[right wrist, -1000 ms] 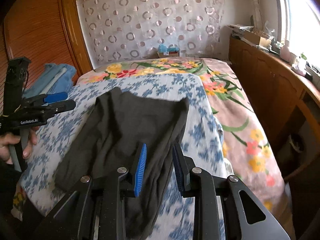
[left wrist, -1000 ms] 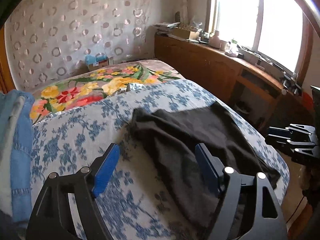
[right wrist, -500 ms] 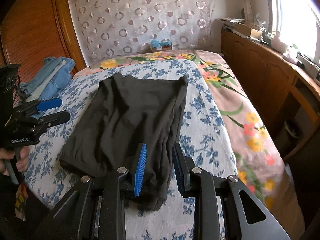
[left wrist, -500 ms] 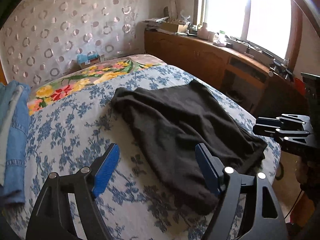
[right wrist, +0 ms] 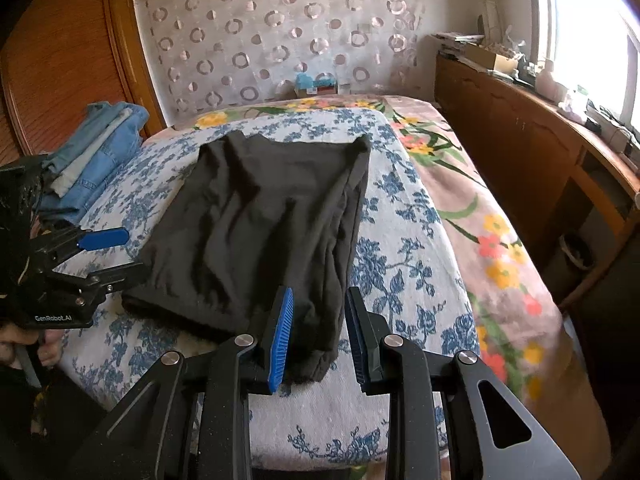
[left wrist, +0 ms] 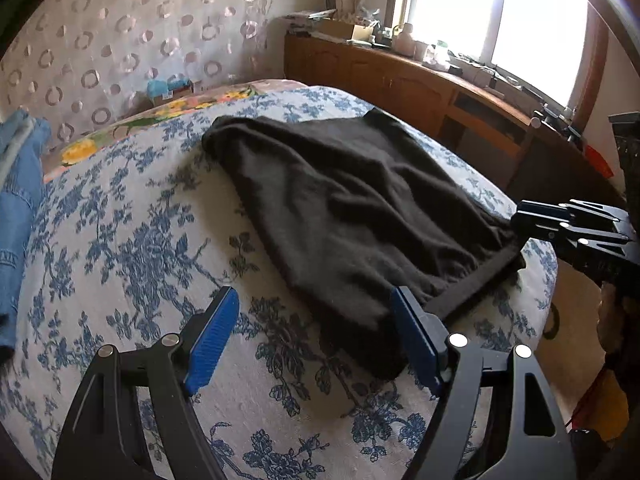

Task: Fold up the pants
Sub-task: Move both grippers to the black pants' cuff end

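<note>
Black pants [left wrist: 340, 208] [right wrist: 260, 220] lie folded and flat on the blue-flowered bedspread [left wrist: 120, 240] [right wrist: 400, 256], waistband end toward me. My left gripper [left wrist: 314, 296] [right wrist: 120, 256] is open wide just over the near left corner of the pants, nothing between its blue pads. My right gripper [right wrist: 319, 296] [left wrist: 518, 218] hovers at the near right corner with a narrow gap between its pads. Black cloth shows below that gap, and the pads do not press on it.
A pile of folded jeans [left wrist: 20, 200] [right wrist: 92, 152] lies at the bed's left side. A long wooden cabinet [left wrist: 400, 84] [right wrist: 520, 152] with clutter runs under the window on the right. A pink flowered sheet [right wrist: 500, 240] covers the bed's right edge.
Both grippers have come in lower and closer to the near end of the pants, which now fill more of each view. Neither pair of jaws has changed its width.
</note>
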The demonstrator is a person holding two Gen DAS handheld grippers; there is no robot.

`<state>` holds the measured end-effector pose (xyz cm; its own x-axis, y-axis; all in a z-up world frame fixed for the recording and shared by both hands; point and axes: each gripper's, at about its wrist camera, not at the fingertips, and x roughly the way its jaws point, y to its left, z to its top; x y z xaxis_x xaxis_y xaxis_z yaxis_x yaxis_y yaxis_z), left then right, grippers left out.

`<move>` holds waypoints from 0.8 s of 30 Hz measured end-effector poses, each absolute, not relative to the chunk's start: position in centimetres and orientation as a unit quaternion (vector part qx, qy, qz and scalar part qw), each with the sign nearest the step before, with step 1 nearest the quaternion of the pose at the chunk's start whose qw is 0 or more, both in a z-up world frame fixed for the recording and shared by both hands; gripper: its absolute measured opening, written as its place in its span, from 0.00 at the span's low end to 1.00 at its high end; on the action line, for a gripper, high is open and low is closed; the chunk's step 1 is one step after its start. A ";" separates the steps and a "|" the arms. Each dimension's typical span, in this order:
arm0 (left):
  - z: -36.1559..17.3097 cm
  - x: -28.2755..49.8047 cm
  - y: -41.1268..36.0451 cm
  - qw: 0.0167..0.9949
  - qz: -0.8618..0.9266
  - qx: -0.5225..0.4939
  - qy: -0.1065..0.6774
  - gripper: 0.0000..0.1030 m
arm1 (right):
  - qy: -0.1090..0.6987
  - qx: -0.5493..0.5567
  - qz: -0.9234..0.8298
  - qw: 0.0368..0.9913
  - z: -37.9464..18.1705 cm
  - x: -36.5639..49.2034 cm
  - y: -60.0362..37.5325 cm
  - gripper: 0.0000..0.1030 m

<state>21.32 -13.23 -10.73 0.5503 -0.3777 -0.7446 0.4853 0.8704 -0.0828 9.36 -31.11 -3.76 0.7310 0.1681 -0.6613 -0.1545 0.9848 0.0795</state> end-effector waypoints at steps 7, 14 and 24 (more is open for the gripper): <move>-11.4 21.4 -13.3 0.876 -0.235 0.073 0.414 0.76 | 0.378 0.013 0.092 0.921 -4.1 9.8 -30.7 0.23; -11.6 21.5 -13.2 0.875 -0.236 0.070 0.416 0.76 | 0.358 0.002 0.094 0.929 -3.1 8.7 -30.9 0.05; -11.6 21.5 -13.0 0.876 -0.235 0.069 0.416 0.76 | 0.380 0.017 0.092 0.920 -4.6 8.8 -31.4 0.09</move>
